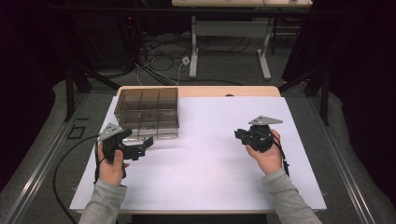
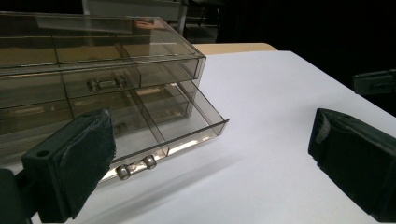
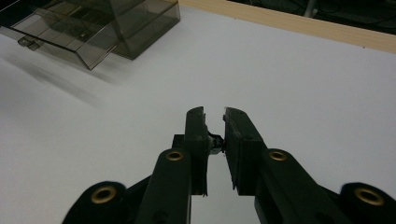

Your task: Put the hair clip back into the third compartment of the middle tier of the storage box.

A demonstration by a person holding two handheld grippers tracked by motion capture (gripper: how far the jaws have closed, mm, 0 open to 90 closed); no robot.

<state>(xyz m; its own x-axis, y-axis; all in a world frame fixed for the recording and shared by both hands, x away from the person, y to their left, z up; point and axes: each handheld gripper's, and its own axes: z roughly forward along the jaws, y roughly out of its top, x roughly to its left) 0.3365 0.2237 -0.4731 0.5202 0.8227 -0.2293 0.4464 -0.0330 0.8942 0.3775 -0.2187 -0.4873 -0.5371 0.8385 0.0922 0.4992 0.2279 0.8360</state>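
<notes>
Standing on white paper, smoky clear drawer box (image 1: 147, 112), bottom drawer (image 2: 184, 123) out.

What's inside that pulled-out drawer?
The open drawer of the clear box shows bare dividers and nothing in the sections visible. Its back part sits under the box, too murky to tell.

Drawer box (image 1: 147, 111) sits far left on the table (image 1: 210, 186), its bottom drawer (image 2: 182, 123) pulled out toward the near side, left gripper (image 1: 135, 148) just before it, right gripper (image 1: 245, 135) well right.
</notes>
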